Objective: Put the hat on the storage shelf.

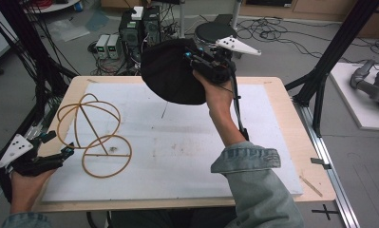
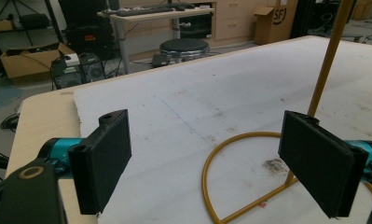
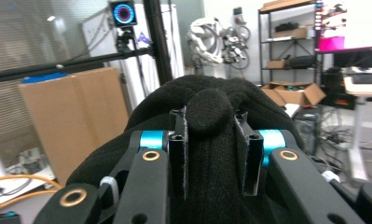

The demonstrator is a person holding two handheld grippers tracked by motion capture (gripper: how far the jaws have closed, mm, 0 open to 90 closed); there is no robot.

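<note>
A fold of the black hat (image 3: pixel 211 116) is pinched tight between the jaws of the right gripper (image 1: pixel 196 61). The hat is held up in the air, over the 12 o'clock edge of the table (image 1: pixel 291 142). The left gripper (image 1: pixel 59 145) is kept wide apart at 8 o'clock, with nothing squeezed. The yellow wire stand (image 1: pixel 94 137) is seen just beside it.

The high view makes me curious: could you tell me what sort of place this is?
Probably a robotics lab or workshop: computer towers and loose cables lie on the floor beyond the table, with a black camera frame beside it.
</note>
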